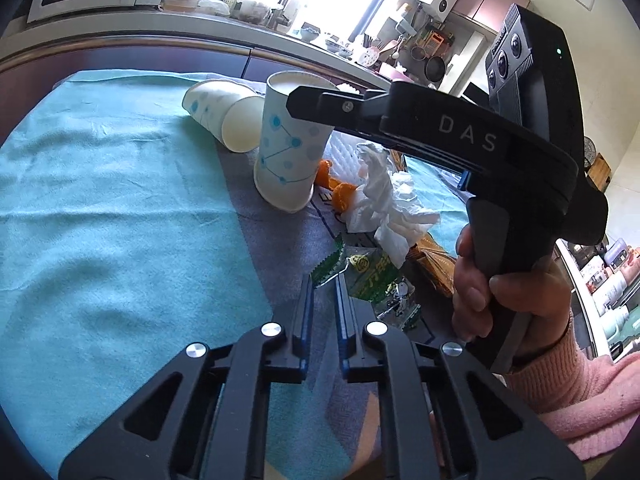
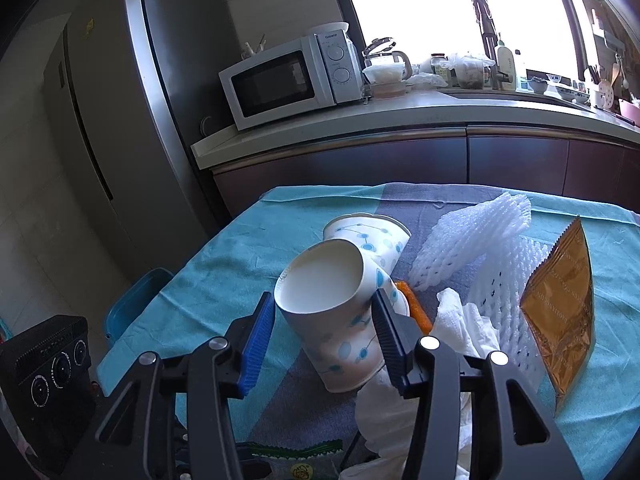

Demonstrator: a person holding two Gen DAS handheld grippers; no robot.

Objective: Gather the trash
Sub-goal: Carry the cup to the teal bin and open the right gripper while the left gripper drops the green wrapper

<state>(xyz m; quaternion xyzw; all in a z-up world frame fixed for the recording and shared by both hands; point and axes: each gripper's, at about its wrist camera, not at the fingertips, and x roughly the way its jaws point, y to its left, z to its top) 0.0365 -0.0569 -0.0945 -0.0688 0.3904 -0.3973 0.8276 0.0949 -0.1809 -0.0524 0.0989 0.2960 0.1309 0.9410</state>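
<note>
On the tabletop (image 2: 208, 264) the left gripper (image 1: 322, 312) hung with fingers nearly together, holding nothing; right of it the cup (image 2: 332, 320) stood tilted between the right gripper's (image 2: 324, 344) spread fingers; thin paper, light and easily crushed, best taken gently across its wall below the rim.

The right gripper (image 2: 324, 334) straddles a tilted paper cup (image 2: 332, 312), its blue pads either side of the rim. A second cup (image 2: 372, 236) lies behind, white tissue (image 2: 464, 320) beside.
</note>
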